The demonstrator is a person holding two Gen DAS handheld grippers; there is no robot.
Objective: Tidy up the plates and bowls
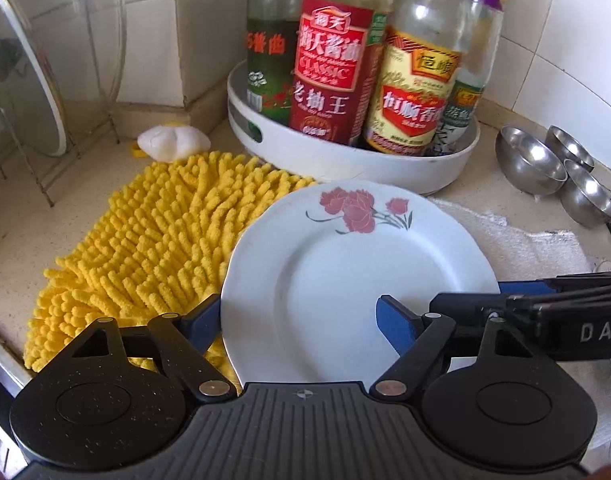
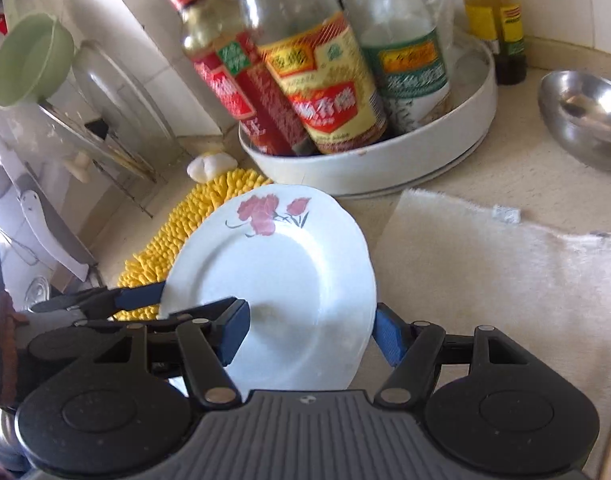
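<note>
A white plate with red flowers (image 1: pixel 345 264) is held tilted above the counter, over a yellow chenille mat (image 1: pixel 145 240). My left gripper (image 1: pixel 301 320) is shut on the plate's near-left rim, one blue pad under it and one on its face. My right gripper (image 2: pixel 309 332) is shut on the plate (image 2: pixel 281 264) at the opposite rim; it shows in the left wrist view as a black arm from the right (image 1: pixel 545 312). Several steel bowls (image 1: pixel 533 164) sit on the counter at the right, one also in the right wrist view (image 2: pixel 585 116).
A white round tray (image 1: pixel 385 168) of sauce bottles (image 1: pixel 333 68) stands just behind the plate. A glass lid on a wire rack (image 1: pixel 33 80) is at the left. A white towel (image 2: pixel 505 264) lies on the counter at the right. A green funnel (image 2: pixel 29 60) hangs at the left.
</note>
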